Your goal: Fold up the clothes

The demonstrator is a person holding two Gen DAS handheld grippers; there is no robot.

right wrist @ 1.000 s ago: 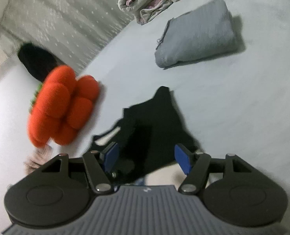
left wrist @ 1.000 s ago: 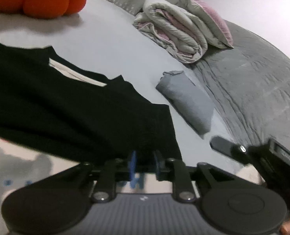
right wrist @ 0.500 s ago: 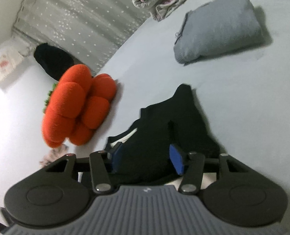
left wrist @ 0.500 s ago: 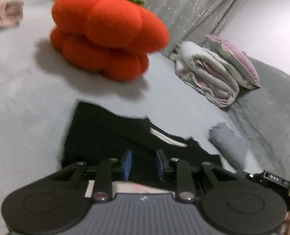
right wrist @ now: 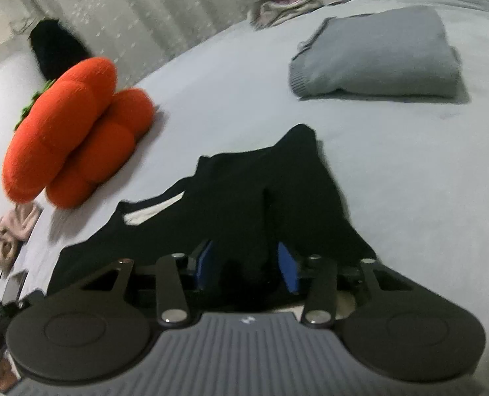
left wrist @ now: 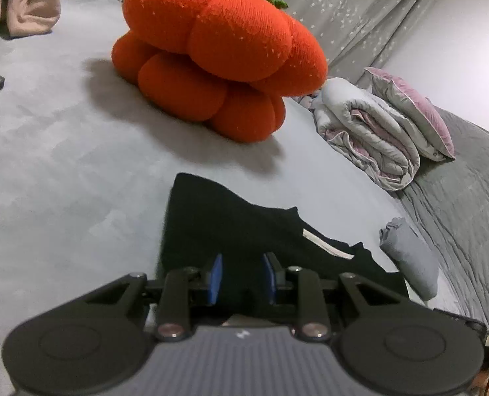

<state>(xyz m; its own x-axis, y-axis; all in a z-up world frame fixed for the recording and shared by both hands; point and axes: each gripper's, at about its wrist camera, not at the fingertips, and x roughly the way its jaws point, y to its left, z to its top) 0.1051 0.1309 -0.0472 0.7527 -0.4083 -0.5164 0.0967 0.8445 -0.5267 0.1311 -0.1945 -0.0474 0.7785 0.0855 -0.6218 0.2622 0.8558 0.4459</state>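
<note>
Lowered since before, both the left gripper (left wrist: 241, 277) and right gripper (right wrist: 247, 265) sit part-open over the black shirt (left wrist: 231, 231).

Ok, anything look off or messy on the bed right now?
Mostly tidy. A crumpled beige cloth lies unfolded near the orange pumpkin cushion, unlike the folded grey garment. The black shirt lies half-folded.

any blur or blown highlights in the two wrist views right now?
Left wrist: pumpkin cushion fairly sharp with a soft shadow, black garment edges smeared, strong fisheye curve on the bed. Right wrist: softer overall, folded grey sweater blurred, left edge washed out white, black garment shows almost no fold detail.
</note>
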